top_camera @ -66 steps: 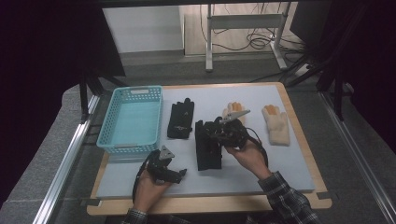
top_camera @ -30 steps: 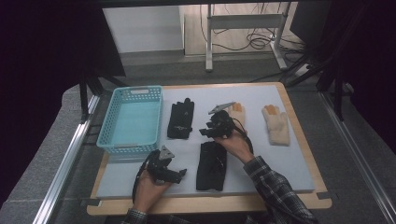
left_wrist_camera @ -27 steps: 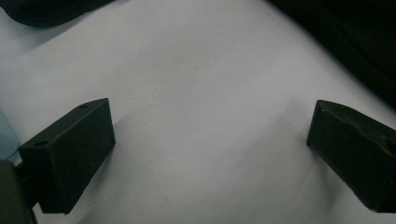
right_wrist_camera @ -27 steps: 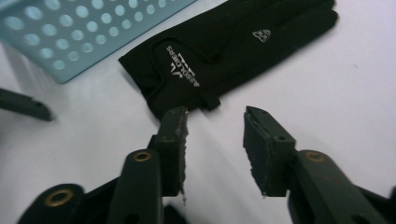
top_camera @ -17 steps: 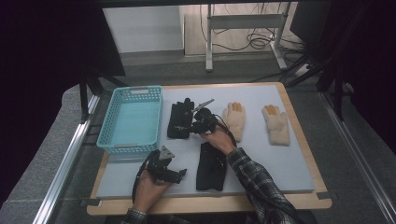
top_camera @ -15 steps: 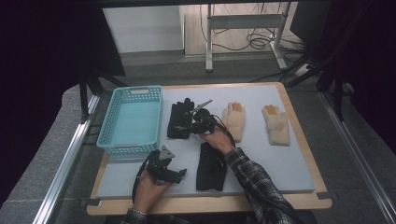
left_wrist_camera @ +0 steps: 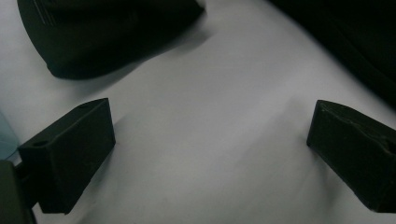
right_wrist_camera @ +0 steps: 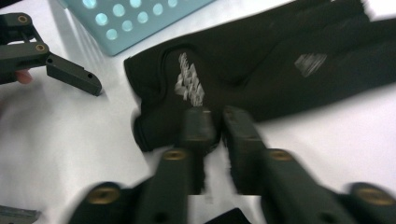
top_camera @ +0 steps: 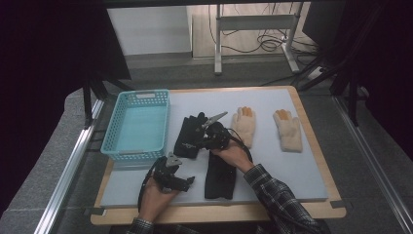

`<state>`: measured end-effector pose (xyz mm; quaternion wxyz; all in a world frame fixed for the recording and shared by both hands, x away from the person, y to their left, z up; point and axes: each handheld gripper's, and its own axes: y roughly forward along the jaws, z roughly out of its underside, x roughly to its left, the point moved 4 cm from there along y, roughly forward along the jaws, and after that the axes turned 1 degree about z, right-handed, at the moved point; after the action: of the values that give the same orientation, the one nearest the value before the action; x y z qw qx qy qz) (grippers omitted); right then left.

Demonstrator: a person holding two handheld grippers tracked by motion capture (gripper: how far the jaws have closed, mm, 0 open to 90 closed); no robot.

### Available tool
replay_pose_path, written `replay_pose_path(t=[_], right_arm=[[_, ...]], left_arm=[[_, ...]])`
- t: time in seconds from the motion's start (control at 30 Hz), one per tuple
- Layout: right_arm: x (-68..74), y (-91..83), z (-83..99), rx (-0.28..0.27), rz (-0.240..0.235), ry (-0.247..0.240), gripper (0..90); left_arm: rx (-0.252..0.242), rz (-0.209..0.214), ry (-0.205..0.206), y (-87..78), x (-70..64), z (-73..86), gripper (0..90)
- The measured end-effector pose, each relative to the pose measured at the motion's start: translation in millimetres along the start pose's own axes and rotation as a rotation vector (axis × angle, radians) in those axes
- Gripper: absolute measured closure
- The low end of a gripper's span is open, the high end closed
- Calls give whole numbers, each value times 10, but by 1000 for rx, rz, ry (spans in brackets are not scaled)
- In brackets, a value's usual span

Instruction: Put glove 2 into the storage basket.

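The right gripper [right_wrist_camera: 212, 122] had its jaws drawn almost together, a thin gap between them and nothing pinched, their tips at the cuff edge of the upper black glove [right_wrist_camera: 261, 70]. In the high view that gripper [top_camera: 207, 135] sat over the glove's [top_camera: 189, 131] right side, just beside the blue basket [top_camera: 138, 126]. A second black glove [top_camera: 220, 173] lay nearer the person, under the right hand [top_camera: 233, 155].

The left gripper [left_wrist_camera: 210, 135] held its jaws spread wide over bare grey mat [left_wrist_camera: 210, 84], with free room between them; a dark glove edge [left_wrist_camera: 102, 37] lay beyond the tips. From above, this gripper [top_camera: 176, 178] rested near the mat's [top_camera: 302, 180] front edge, apart from both black gloves.

Two cream gloves [top_camera: 244, 124] [top_camera: 288, 129] lay well to the right, with open mat around them. The mat sat on a wooden board [top_camera: 336, 185], with grey floor and a metal frame [top_camera: 253, 22] beyond.

The right gripper view alone showed the white logo [right_wrist_camera: 189, 84] on the glove and the left gripper's jaw [right_wrist_camera: 70, 73] just off its cuff.
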<state>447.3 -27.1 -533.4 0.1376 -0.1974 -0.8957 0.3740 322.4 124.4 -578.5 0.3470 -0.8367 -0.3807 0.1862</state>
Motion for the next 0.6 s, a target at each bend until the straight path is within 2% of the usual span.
replay_pose_path(t=[0.07,0.1,0.13,0.2,0.27,0.37,0.43,0.5,0.53,0.6], right_arm=[[-70,-3,-60,-27,35,16,623],[-70,-3,-60,-27,35,16,623],[-157,40,-123,-37,66,18,597],[-215,127,-175,-30,88,17,561],[-255,232,-219,-37,100,15,505],[-274,389,-282,-55,96,49,390],[-266,494,-314,-48,97,66,354],[-255,542,-322,-30,109,60,359],[-235,617,-318,6,133,36,421],[-235,620,-321,2,136,44,524]], left_arm=[[-2,-1,-1,0,-4,-1,14],[-2,-1,-1,0,-4,-1,14],[0,-1,1,-1,-1,0,14],[-2,0,-2,0,-2,-1,14],[-2,0,-2,0,-2,0,14],[-3,1,-2,0,-2,0,14],[-4,0,-1,0,-3,0,15],[-6,0,-2,1,-3,0,14],[-6,0,-2,2,-3,0,15],[-5,0,-2,2,-3,0,15]])
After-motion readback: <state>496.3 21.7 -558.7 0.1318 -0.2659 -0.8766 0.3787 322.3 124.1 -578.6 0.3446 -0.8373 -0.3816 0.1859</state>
